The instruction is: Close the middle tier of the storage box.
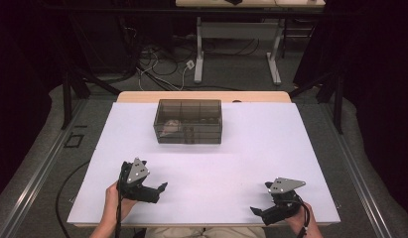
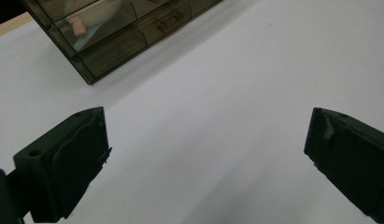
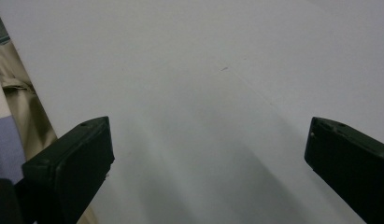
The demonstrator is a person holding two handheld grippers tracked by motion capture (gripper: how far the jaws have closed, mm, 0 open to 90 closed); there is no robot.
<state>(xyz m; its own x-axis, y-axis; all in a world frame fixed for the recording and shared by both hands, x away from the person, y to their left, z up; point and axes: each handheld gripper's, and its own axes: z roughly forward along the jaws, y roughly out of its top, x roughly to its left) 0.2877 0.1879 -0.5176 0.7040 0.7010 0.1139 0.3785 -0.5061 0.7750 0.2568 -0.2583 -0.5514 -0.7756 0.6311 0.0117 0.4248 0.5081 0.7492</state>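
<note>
The white desk (image 1: 251, 163) spreads under both tools, bare between them and the work. Well ahead of the left tool (image 1: 151, 191), slightly to its right, sits the smoked clear compartment box (image 1: 188, 121) with its lid down; from the right tool (image 1: 258, 212) it lies far ahead and off to the left. In the left gripper view the box (image 2: 110, 32) shows at the upper left beyond the jaws, with a pale item (image 2: 78, 26) in one compartment and a dark latch (image 2: 165, 22) on its near wall.

Both tools hold nothing and stand wide, the left tool (image 2: 206, 137) and the right tool (image 3: 208, 140) alike, hovering low over the near edge of the desk.

The step in hand looks like the reach to the box. It would go best with the left tool carried forward, jaws kept wide, squared to the near wall, and the right tool brought in to steady the opposite end so that the light box does not slide.

Nothing stands in the path. Behind the desk are a second table's legs (image 1: 199, 49) and loose floor cables (image 1: 157, 69), out of reach.
</note>
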